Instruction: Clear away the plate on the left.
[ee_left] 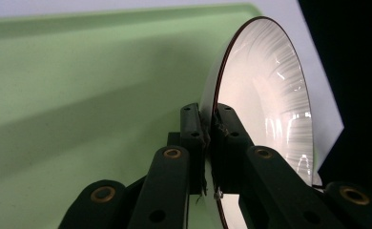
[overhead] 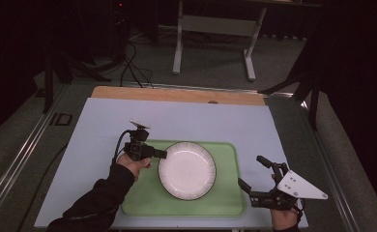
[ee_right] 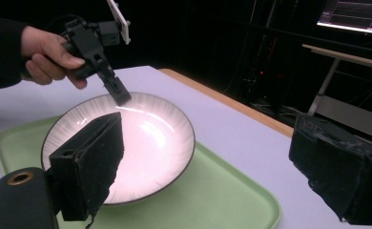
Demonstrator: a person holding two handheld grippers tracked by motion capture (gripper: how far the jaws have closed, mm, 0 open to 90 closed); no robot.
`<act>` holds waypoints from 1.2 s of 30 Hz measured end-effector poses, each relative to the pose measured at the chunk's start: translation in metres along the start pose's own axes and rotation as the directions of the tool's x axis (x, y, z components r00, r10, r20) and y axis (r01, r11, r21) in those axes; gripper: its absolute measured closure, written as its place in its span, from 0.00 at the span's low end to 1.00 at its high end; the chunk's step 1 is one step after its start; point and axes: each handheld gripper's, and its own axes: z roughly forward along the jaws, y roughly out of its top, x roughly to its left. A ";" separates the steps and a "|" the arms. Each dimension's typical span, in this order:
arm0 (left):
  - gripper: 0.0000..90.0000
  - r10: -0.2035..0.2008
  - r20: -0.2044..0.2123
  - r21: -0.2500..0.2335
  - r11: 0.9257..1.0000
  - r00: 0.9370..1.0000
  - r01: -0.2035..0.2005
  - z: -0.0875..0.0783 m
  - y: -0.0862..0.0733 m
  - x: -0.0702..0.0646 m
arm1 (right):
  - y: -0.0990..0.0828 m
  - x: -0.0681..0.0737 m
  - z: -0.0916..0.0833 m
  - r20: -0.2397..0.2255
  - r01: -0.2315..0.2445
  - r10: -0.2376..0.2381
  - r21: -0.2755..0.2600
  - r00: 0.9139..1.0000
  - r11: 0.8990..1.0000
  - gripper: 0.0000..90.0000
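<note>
A white plate (overhead: 187, 170) with a dark rim lies on the green tray (overhead: 225, 200) in the middle of the table. My left gripper (overhead: 160, 154) is shut on the plate's left rim; in the left gripper view its jaws pinch the plate (ee_left: 265, 105) edge at the gripper tip (ee_left: 209, 125). In the right gripper view the same plate (ee_right: 146, 138) shows with the left gripper (ee_right: 122, 98) clamped on its far edge. My right gripper (overhead: 251, 172) hovers at the tray's right end, open with nothing between its pads (ee_right: 93, 162).
The tray (ee_right: 232, 200) rests on a pale blue mat (overhead: 177, 121) over a wooden tabletop. Behind the table stand a white desk frame (overhead: 214, 29) and cables on the floor. Dark stands flank both sides.
</note>
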 end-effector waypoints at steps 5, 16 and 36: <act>0.94 -0.002 -0.019 0.003 1.000 1.000 0.002 0.012 -0.001 0.003 | -0.001 0.000 0.001 -0.005 0.000 0.000 0.003 1.000 1.000 0.12; 0.95 -0.039 -0.016 0.028 0.999 0.999 0.039 0.029 -0.004 0.013 | -0.001 0.001 0.001 -0.010 0.003 -0.003 0.007 1.000 1.000 0.12; 0.96 -0.041 -0.069 0.069 0.997 0.997 0.045 0.041 -0.006 0.023 | -0.002 0.002 0.004 -0.021 0.005 -0.005 0.020 1.000 1.000 0.12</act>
